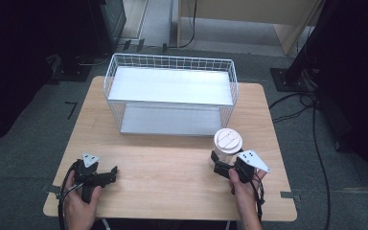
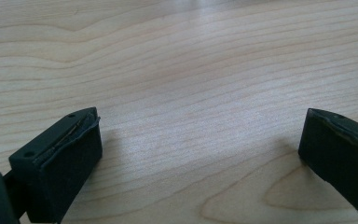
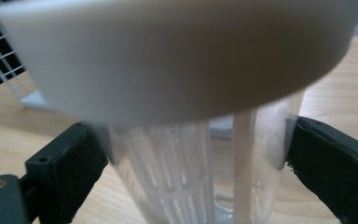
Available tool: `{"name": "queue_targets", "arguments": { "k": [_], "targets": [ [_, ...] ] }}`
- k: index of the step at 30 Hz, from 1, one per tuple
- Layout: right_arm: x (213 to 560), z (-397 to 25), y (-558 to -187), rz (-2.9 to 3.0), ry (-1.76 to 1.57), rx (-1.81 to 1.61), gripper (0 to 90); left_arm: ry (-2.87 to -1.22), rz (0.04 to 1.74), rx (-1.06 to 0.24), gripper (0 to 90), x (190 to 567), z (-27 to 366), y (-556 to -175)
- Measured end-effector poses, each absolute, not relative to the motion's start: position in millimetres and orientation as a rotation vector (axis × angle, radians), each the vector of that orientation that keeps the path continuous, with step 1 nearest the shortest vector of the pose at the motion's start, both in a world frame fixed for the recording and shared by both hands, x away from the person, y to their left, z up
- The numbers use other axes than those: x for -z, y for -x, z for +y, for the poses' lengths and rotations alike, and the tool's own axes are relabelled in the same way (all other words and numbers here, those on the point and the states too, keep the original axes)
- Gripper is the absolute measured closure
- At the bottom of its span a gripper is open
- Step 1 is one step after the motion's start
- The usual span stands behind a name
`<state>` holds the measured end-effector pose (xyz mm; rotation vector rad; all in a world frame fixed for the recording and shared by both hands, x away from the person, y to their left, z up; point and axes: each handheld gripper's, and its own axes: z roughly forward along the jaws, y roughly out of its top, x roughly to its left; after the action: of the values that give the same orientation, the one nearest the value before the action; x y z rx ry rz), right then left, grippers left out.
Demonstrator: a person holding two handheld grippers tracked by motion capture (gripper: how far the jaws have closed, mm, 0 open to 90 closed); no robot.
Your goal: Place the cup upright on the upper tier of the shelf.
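Observation:
A clear plastic cup (image 1: 228, 140) with a white lid (image 3: 177, 56) stands on the right side of the wooden table (image 1: 172, 172), in front of the wire rack. My right gripper (image 1: 223, 160) holds it from the near side. In the right gripper view both black jaws press against the cup's clear ribbed wall (image 3: 191, 168) below the lid, so the right gripper (image 3: 196, 163) is shut on it. My left gripper (image 1: 112, 172) lies low over the table's front left, pointing right. Its jaws stand wide apart over bare wood, so the left gripper (image 2: 200, 140) is open and holds nothing.
A white wire rack (image 1: 170, 62) with two flat white shelves stands at the back middle of the table, its open front facing me. Beyond the table lie dark floor, cables (image 1: 316, 143) and stand legs.

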<state>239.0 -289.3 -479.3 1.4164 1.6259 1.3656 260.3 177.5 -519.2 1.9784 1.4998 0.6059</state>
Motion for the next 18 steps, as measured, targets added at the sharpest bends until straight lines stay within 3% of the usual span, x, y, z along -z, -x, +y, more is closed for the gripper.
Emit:
{"name": "queue_targets", "arguments": {
  "k": [10,18],
  "targets": [
    [473,-278,-246,1.547,-1.409,-1.328,7.4,-1.978,1.500,-0.606,0.0,519,177,-260],
    [467,-271,-248,1.500,-1.404,-1.283,14.3,-1.978,1.500,-0.606,0.0,519,178,-260]
  ]
}}
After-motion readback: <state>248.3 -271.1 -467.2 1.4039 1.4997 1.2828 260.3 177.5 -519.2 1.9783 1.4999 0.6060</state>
